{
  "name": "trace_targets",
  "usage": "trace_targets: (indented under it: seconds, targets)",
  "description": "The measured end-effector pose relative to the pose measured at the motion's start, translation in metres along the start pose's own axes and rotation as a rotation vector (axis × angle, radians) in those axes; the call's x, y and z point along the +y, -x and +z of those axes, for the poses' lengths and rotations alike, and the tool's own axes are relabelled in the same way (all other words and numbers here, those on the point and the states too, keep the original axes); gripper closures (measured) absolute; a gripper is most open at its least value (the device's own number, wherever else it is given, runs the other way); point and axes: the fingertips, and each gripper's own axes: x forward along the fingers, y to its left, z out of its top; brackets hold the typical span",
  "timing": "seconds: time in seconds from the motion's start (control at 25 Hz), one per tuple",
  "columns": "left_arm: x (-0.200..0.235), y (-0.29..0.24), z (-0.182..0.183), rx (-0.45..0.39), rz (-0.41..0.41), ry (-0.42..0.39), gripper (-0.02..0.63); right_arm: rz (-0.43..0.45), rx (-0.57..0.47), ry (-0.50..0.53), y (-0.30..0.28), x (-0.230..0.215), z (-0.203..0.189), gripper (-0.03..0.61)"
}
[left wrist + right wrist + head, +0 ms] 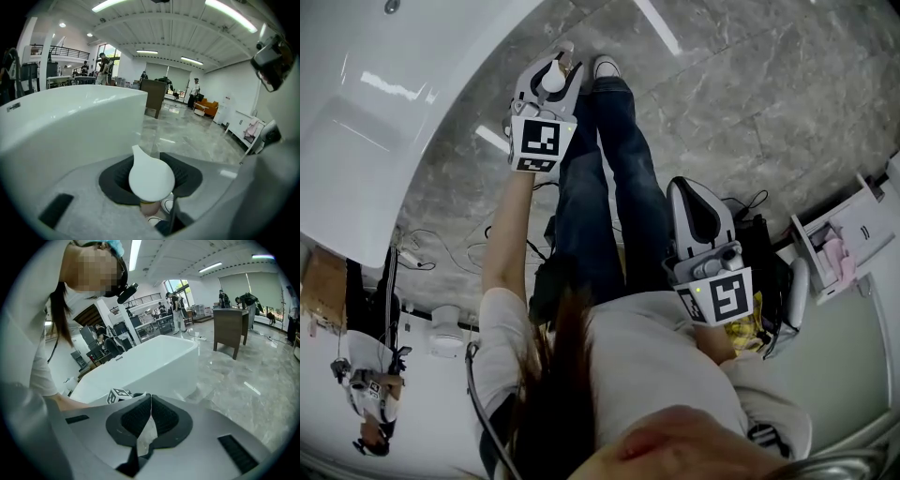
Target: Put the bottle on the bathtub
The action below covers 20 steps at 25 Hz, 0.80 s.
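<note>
The left gripper is observed extended forward and angled downward over the grey marbled floor, just beside the curved outer wall of the white bathtub. Its jaws are set partly apart and are closed on the bottle, which is gripped between the dark pads; the rounded white cap with a pointed lip is presented toward the camera, and a tan body is partly seen beneath it. The bottle is thus held clear of the floor and is not resting on the bathtub; in the left gripper view the tub rim is seen to the left and above the cap. A white shoe of the person is noted on the floor close to the gripper tip. The right gripper is held nearer the person's body, well apart from the bottle, with its jaws brought together at the tips and nothing gripped between them. The marker cube of the left gripper is visible just beyond those jaws, before the bathtub wall.
</note>
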Motion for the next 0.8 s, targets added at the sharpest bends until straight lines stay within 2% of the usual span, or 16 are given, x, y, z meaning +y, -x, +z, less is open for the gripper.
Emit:
trace_targets:
  seconds: [0.32,0.8]
  targets:
    - [0.011,-0.051,-0.068,0.096,0.011,0.064,0.474,-0.043,0.041,-0.029,-0.016,-0.016,-0.019,0.565]
    - [0.028,-0.121,-0.133,0.195,0.033,0.122,0.476,-0.083,0.085,-0.073,-0.044,-0.046,-0.036,0.565]
